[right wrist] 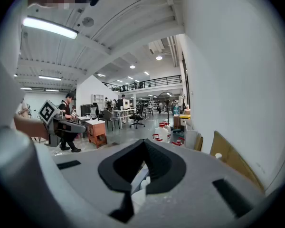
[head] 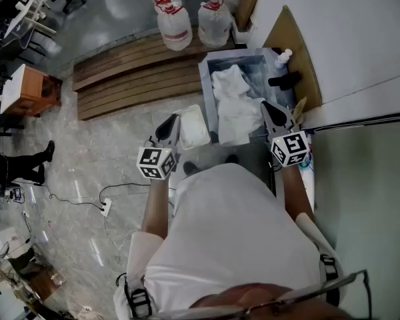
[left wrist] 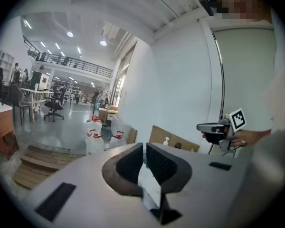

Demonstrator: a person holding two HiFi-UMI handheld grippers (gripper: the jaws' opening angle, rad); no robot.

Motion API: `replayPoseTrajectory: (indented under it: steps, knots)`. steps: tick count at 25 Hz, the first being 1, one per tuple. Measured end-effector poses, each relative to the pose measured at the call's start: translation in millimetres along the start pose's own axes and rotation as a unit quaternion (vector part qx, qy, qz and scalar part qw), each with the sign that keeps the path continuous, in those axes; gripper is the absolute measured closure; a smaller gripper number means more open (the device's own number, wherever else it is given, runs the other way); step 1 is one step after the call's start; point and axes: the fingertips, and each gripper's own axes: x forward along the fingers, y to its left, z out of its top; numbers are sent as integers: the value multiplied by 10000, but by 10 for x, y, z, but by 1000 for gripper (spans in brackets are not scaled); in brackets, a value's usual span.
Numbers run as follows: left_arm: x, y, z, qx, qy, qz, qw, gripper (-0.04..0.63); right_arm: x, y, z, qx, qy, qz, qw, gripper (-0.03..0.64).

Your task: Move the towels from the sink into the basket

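White towels (head: 235, 102) lie heaped in the steel sink (head: 207, 69) against the wall. A white basket (head: 201, 115) stands on the floor just left of the sink. My left gripper (head: 175, 119) hovers over the basket's left side, jaws together with nothing in them (left wrist: 145, 146). My right gripper (head: 265, 104) hangs over the sink's near right corner, shut and empty (right wrist: 144, 141). Both gripper views look out level across the hall, so neither shows the towels clearly. Each gripper appears in the other's view, the right gripper (left wrist: 218, 127) and the left gripper (right wrist: 61, 122).
Two water jugs (head: 175, 19) stand beyond the sink beside wooden pallets (head: 140, 72). A soap bottle (head: 283, 57) and black faucet (head: 285, 81) sit at the sink's right edge, with cardboard (head: 300, 52) against the white wall. A wooden cabinet (head: 30, 89) is far left.
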Motion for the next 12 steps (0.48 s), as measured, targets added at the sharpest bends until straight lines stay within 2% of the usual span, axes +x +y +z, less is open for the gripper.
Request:
replayPoseTrajectory:
  steps: [12]
  knots:
    - [93,83,-12,-54,35,5,10000,571,93,-24,-7,33,16,11,10000,620]
